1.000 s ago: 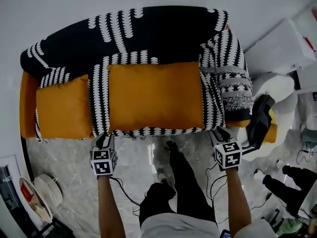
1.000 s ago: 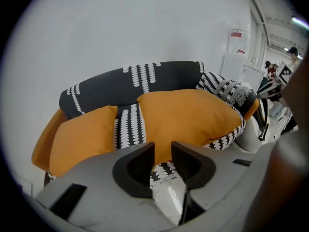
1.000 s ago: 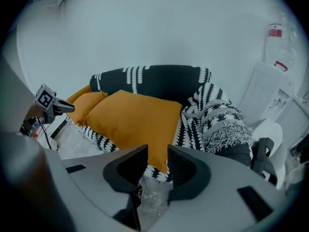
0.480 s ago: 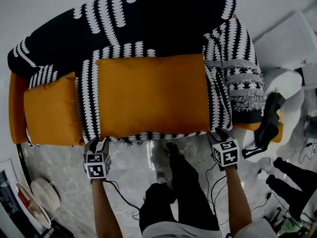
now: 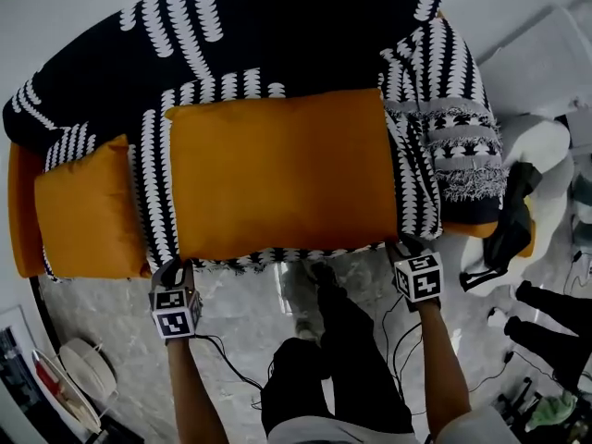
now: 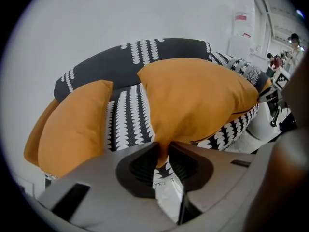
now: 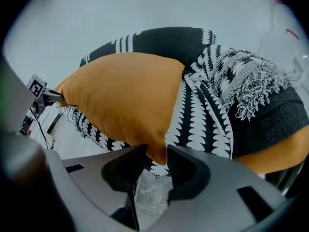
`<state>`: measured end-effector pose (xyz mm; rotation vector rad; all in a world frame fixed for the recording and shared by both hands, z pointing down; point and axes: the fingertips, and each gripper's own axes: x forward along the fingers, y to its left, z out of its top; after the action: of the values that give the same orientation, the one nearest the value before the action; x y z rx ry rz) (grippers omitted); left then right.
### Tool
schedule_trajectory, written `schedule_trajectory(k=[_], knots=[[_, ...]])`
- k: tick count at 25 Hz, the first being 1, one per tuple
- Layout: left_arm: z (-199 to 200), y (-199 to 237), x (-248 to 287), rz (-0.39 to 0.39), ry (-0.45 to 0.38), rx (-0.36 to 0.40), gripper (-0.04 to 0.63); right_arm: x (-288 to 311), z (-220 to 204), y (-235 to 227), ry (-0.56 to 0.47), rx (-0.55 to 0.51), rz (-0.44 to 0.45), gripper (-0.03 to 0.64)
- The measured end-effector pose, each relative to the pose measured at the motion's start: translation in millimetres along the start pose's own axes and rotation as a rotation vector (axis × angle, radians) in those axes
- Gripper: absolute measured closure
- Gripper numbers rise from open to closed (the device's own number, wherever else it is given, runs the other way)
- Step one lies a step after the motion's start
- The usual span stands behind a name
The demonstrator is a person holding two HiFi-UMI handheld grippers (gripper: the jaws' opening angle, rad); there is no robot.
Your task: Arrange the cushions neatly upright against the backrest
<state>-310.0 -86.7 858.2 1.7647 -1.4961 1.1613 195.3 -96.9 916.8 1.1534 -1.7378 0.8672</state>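
Working at the front corners of the large orange fabric cushion (image 5: 277, 178), I am only starting: it is lying flat on the seat of the sofa under a black-and-white patterned throw (image 5: 231, 35). My left gripper (image 5: 173, 268) has just been closing and is clamping one corner. My right gripper (image 5: 404, 246) has just been opening, its corner sitting loose between the jaws. The smaller orange cushion (image 5: 79, 206) is waiting at the left end. Neither is standing against the backrest yet.

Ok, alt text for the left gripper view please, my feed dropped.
The left gripper, its jaws just closing in, pinches a corner of the large orange fabric cushion, which rests on a black-and-white patterned throw. A smaller orange cushion sits to its left, with a white wall behind.
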Motion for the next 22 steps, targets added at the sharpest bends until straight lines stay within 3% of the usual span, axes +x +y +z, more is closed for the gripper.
schedule_trajectory(k=[3,5,10,22], knots=[[1.2,-5.5,4.0,0.003,-0.005,0.011,0.534,0.2,-0.2,-0.1,0.003,0.004,-0.007,0.497],[2.5,-9.8,3.7,0.001,0.006,0.016,0.546,-5.0,-1.7,-0.5,0.019,-0.007,-0.022,0.549],[7.5,-7.1,-4.1,0.029,0.058,0.091,0.552,-15.4,8.4,4.5,0.048,-0.052,-0.065,0.593],[35.5,-5.5,-22.3,0.001,0.073,0.035,0.56,-59.6,47.0,5.8,0.057,-0.091,-0.091,0.604]])
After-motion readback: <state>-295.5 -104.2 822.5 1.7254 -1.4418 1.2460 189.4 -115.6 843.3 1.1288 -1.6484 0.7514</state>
